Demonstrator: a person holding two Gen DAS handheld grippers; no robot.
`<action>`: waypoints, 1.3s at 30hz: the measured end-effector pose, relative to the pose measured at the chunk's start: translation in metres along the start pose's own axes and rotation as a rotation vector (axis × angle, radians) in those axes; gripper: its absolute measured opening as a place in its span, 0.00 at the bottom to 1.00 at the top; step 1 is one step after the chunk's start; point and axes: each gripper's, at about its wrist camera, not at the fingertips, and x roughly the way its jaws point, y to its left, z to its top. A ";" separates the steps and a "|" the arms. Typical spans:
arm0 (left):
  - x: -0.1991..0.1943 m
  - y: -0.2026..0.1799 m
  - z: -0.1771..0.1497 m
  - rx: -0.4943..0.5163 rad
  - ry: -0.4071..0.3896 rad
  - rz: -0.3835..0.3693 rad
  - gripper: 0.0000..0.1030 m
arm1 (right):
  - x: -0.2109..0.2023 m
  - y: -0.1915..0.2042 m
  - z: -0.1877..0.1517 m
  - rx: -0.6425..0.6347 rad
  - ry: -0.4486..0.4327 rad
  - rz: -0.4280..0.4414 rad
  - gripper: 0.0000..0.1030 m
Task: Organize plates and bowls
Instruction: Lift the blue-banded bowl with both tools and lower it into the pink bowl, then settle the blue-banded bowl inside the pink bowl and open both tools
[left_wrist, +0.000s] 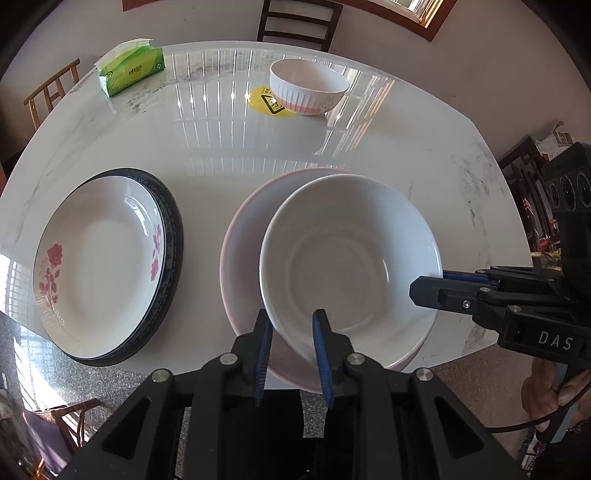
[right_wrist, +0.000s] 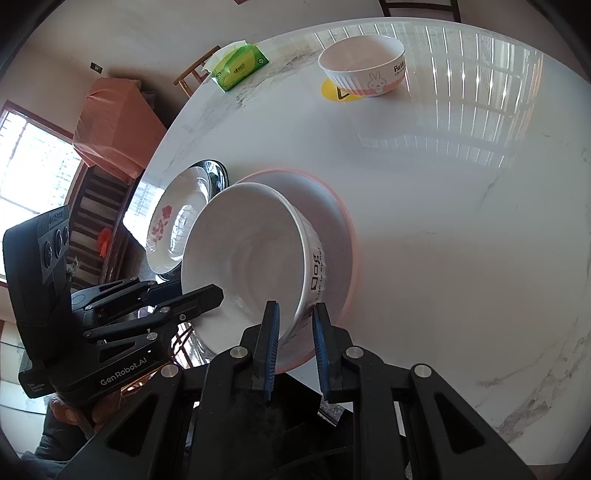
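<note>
Step in hand, as judged: setting the white bowl (left_wrist: 351, 254) into the pink plate (left_wrist: 243, 236) near the worktop (left_wrist: 221, 147) edge. Both hand-held grippers pinch its rim: left hand-held gripper (left_wrist: 293, 354) on the near rim, one finger inside and one outside; right hand-held gripper (right_wrist: 295, 350) likewise on the right side wall. Bowl looks tilted in the right wrist view; whether its base touches the plate cannot be told. Next move likely calls for levelling, lowering, then releasing both together. Stacked flowered plate (left_wrist: 99, 258) just left; rabbit bowl (left_wrist: 308, 86) well apart, far side.
</note>
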 end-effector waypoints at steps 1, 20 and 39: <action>0.000 0.000 0.000 0.000 -0.001 0.000 0.22 | 0.000 0.000 0.000 -0.001 0.001 0.000 0.17; -0.001 -0.002 -0.004 0.008 -0.025 0.020 0.23 | 0.003 0.000 0.000 -0.002 0.001 -0.007 0.17; -0.001 -0.004 -0.004 0.027 -0.032 0.032 0.26 | 0.005 -0.001 0.001 -0.003 -0.002 -0.017 0.17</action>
